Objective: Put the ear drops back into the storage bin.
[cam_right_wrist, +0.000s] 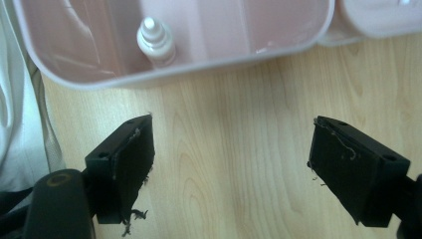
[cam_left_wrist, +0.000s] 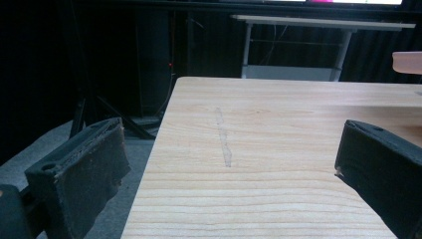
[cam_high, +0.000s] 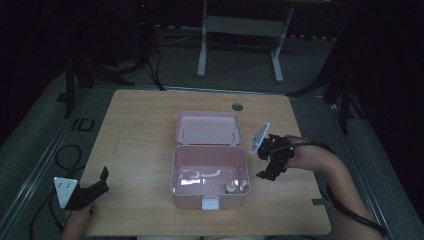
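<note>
Pink box [cam_high: 210, 172] lies open, unlabelled, holding a small bottle [cam_right_wrist: 155, 41]; left hand-held gripper [cam_left_wrist: 224, 169] and right hand-held gripper [cam_right_wrist: 231, 164] both released.

I work in a dark lab: black curtains [cam_high: 385, 60], cables [cam_high: 150, 55] and a metal frame [cam_high: 240, 30] behind my table [cam_high: 140, 125].

Pink box [cam_high: 210, 172] sitting open at counter [cam_high: 140, 150] centre, lid [cam_high: 208, 127] lying flat behind, hinged back. White latch [cam_high: 210, 203] hanging at front wall. Small white bottle [cam_high: 231, 187] standing upright inside, at front right corner, touching wall; ribbed cap [cam_right_wrist: 151, 27] pointing up. Box interior glossy, reflecting light, otherwise holding nothing discernible.
</note>
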The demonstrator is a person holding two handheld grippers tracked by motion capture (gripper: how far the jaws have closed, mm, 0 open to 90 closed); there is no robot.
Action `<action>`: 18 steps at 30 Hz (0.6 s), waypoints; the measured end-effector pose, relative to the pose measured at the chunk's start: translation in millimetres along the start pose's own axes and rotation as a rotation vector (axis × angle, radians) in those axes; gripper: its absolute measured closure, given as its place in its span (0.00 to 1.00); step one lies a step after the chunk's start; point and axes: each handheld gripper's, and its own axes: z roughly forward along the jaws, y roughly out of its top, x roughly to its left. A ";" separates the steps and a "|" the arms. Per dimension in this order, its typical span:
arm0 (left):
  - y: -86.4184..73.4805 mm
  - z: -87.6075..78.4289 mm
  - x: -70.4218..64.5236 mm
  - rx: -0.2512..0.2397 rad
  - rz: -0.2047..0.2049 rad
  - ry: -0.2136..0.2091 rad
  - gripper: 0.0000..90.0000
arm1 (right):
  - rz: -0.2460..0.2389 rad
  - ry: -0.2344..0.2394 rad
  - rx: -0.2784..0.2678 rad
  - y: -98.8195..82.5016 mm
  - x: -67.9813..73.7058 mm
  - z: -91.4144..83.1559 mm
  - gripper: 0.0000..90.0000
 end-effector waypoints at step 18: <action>0.0 -0.2 0.2 -0.001 -0.001 -0.001 0.00 | 0.136 0.001 -0.078 -57.9 1.4 64.2 0.20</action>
